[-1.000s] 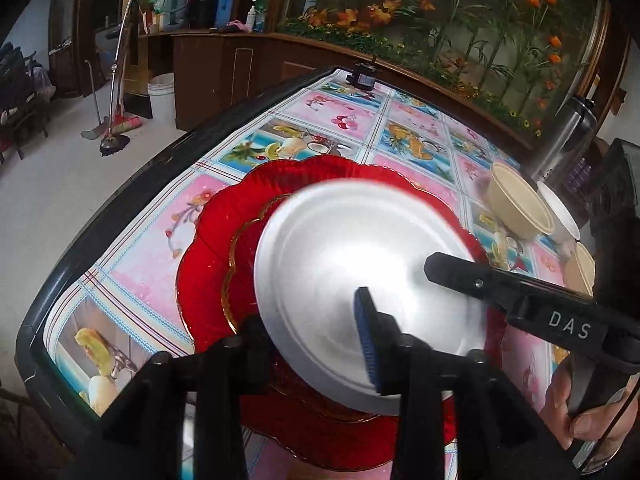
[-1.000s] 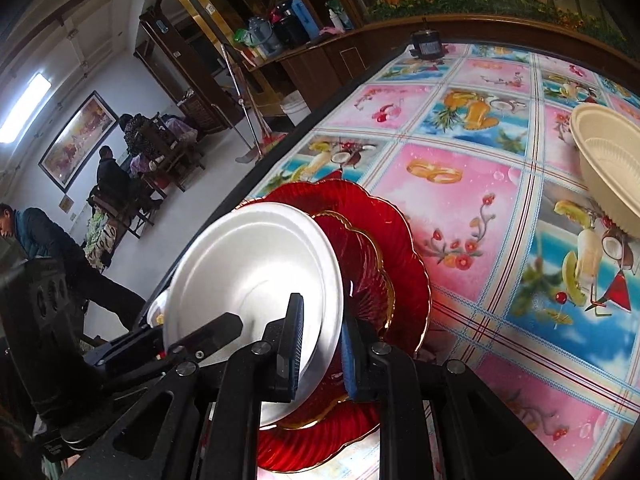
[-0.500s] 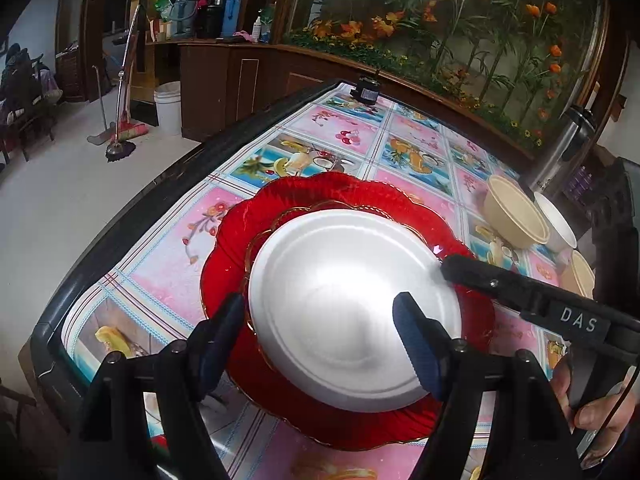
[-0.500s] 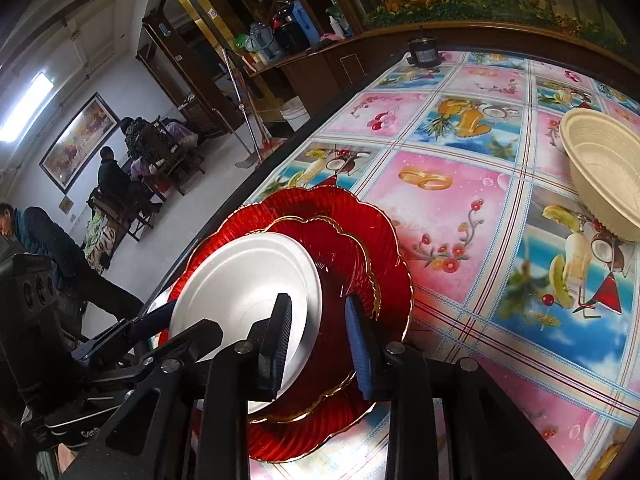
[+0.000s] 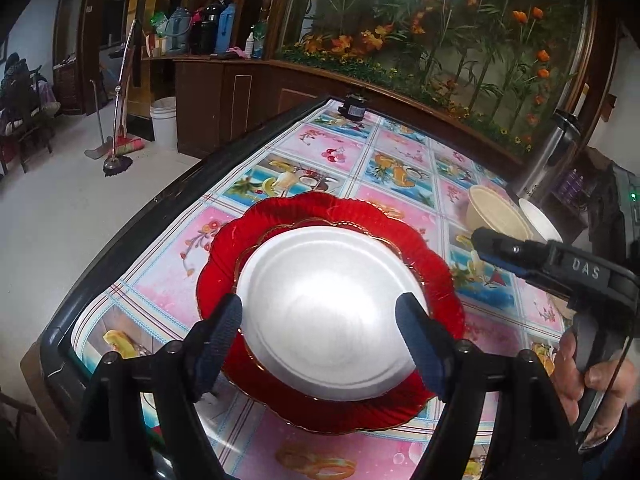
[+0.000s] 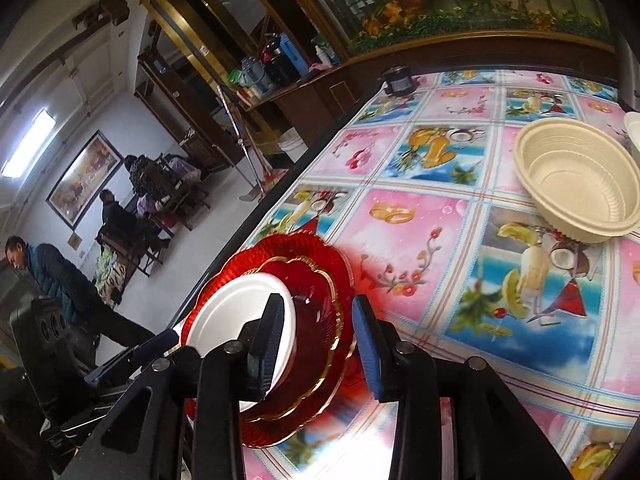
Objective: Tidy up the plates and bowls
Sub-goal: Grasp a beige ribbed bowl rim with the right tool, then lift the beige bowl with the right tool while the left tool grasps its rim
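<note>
Resting flat, face up, white plate (image 5: 320, 312) sits centred on stacked red plates (image 5: 432, 264) nr table edge (image 5: 132, 240); round, no long axis. L gripper (image 5: 320, 316) jaws opening wide, holding nothing. R gripper (image 6: 316, 332) jaws opening, pads clear of rims. Beige bowl (image 6: 580, 176) upright, well apart.

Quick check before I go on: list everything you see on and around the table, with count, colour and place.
White round disposable plate: one, white, on top of the red stack.
Red scalloped gold-rimmed plates: two, red, nested, near the table's edge.
Beige ribbed disposable bowl: one, beige, farther along the table.
White bowl: one, white, behind the beige bowl.
Small black device: one, black, far table corner.
Steel flask: one, silver, past the bowls.
Fruit-print tablecloth: one, pink and blue, covering the table.
Broom: one, on the floor.
Left gripper: opening, nothing gripped.
Right gripper: opening, nothing gripped.
</note>
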